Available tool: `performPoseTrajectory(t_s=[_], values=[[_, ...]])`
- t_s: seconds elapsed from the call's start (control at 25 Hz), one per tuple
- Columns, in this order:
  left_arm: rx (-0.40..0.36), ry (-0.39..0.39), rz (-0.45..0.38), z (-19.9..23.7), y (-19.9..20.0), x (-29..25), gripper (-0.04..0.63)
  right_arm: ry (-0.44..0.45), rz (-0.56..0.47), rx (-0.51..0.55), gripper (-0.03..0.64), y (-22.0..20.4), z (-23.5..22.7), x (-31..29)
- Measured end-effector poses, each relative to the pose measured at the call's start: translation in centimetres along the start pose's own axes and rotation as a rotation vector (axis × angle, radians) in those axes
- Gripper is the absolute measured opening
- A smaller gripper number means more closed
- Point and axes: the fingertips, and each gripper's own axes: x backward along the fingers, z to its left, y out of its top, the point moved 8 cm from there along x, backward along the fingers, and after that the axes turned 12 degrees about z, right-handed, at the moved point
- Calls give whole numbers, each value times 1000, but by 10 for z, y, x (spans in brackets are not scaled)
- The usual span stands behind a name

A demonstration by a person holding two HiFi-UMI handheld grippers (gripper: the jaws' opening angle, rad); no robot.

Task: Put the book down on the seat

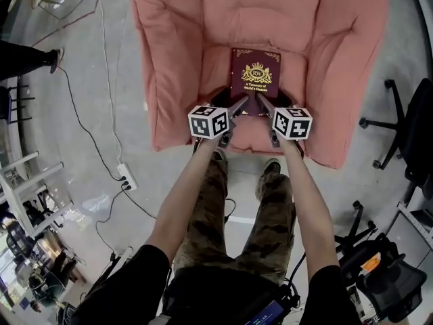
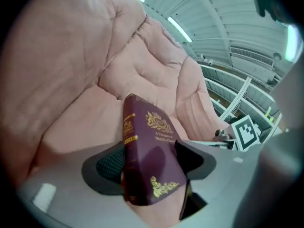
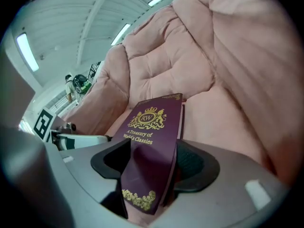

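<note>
**Head view.** A maroon book (image 1: 256, 80) with a gilt crest lies cover-up in the upper middle of the frame, on the seat (image 1: 215, 70) of a pink armchair (image 1: 169, 59). Its far end points toward the backrest. The left gripper (image 1: 238, 105) and the right gripper (image 1: 264, 104) converge on the book's near edge from lower left and lower right. Their marker cubes sit just outside its two near corners.

**Left gripper view.** The fingers (image 2: 107, 164) pinch a near corner of the book at centre frame. The spine lies against the textured left pad and the front cover against the other.

**Right gripper view.** The fingers likewise pinch the book, which fills the gap between them. The cover reads "A Treasury of World's Classics".

**Surroundings, head view.** A white power strip (image 1: 127, 177) lies on the grey floor (image 1: 88, 80) at left. A black office chair (image 1: 406, 134) stands at the right edge.
</note>
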Motion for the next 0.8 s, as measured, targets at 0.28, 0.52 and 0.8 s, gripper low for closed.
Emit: performPoseTrajectory(t_s=[0.28, 0.52, 0.8], values=[[-57, 17, 53, -31, -22, 60, 262, -43, 40, 17, 294, -37, 27, 51], [-103, 25, 89, -82, -47, 107, 249, -80, -37, 136, 209, -62, 80, 127], [-282, 49, 35, -173, -26, 196, 196, -41, -117, 315, 162, -41, 167, 238]])
